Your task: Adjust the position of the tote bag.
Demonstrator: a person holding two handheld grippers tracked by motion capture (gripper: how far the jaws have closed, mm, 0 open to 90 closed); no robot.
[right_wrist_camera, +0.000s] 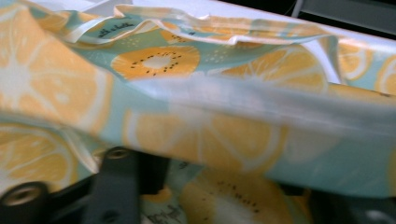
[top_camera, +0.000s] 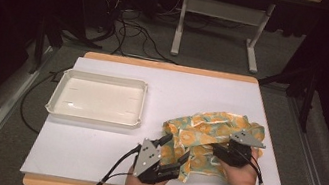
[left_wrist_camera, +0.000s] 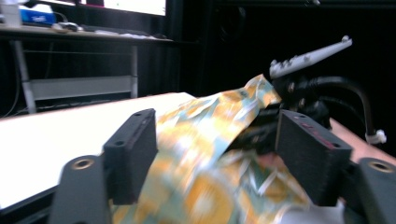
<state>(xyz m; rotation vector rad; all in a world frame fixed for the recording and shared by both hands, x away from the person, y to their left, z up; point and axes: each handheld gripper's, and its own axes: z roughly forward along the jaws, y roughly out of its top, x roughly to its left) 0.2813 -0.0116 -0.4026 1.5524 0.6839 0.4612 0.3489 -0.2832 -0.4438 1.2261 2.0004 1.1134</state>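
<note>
white tray (top_camera: 94,117) bare, well apart from crumpled fruit-print cloth (top_camera: 206,135)

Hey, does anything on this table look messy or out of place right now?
Only the fruit-print cloth: it lies crumpled and bunched at the table's right side, between both grippers. The white tray sits square and empty. Nothing looks spilled or damaged.

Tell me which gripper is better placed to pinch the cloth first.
Left, probably. The left gripper stands open with the citrus-print cloth already between its jaws. The right gripper is buried in cloth, its jaws hidden.
</note>
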